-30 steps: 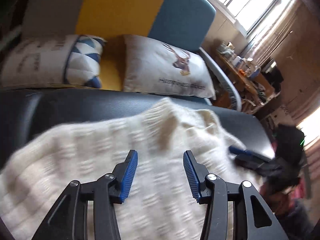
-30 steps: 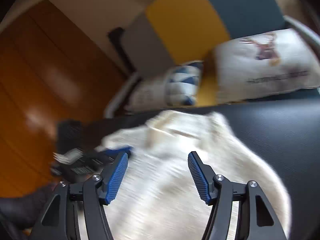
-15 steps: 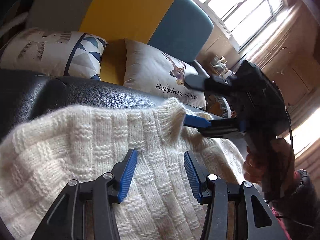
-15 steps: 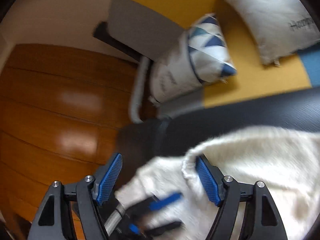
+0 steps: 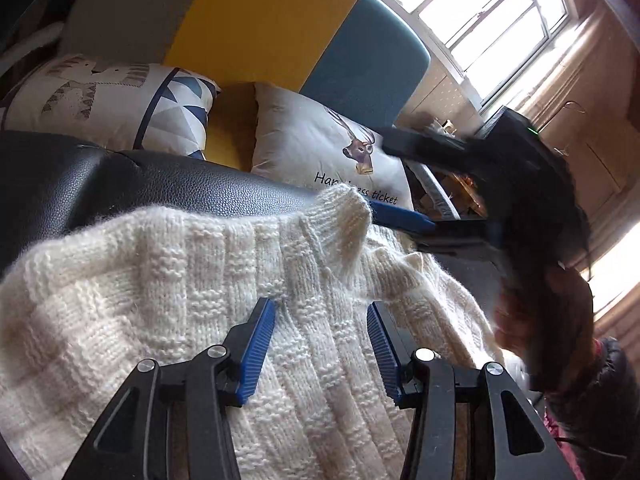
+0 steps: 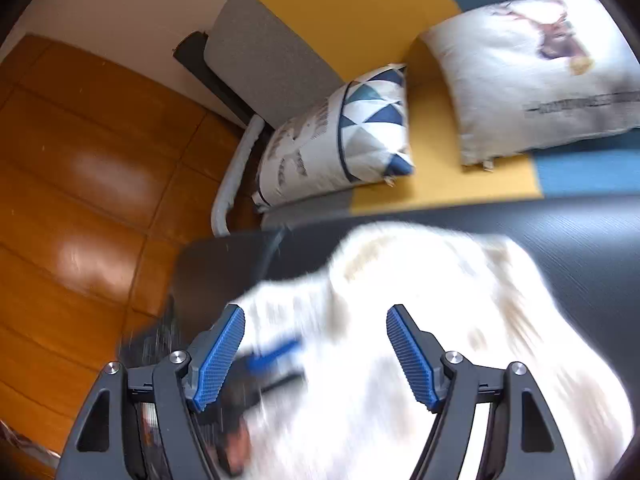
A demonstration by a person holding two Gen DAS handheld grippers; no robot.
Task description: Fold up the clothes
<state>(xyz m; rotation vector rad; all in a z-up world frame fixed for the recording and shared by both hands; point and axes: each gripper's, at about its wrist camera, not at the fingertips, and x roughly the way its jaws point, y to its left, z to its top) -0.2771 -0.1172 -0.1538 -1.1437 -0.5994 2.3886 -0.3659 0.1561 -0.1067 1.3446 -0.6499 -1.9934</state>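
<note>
A cream knitted sweater [image 5: 168, 296] lies on a black leather surface [image 5: 120, 176]. My left gripper [image 5: 320, 344] is open and hovers just above the sweater's body, holding nothing. A raised cuff or collar [image 5: 344, 224] stands up beyond it. The right gripper [image 5: 404, 220] shows at the right of the left wrist view, open around that raised part. In the right wrist view the sweater [image 6: 460, 320] is blurred under my open right gripper [image 6: 316, 352], and the left gripper [image 6: 276, 352] shows blurred at lower left.
A sofa with grey, yellow and teal panels [image 5: 264, 28] stands behind, with a triangle-pattern cushion [image 5: 120, 104] and a deer cushion [image 5: 320, 152]. Wooden floor [image 6: 80, 200] lies to the left. A window [image 5: 480, 12] and a cluttered shelf are at the right.
The right gripper has risen and swung over the sweater, blurring its view. The left gripper has stayed open over the sweater, edging slightly forward.
</note>
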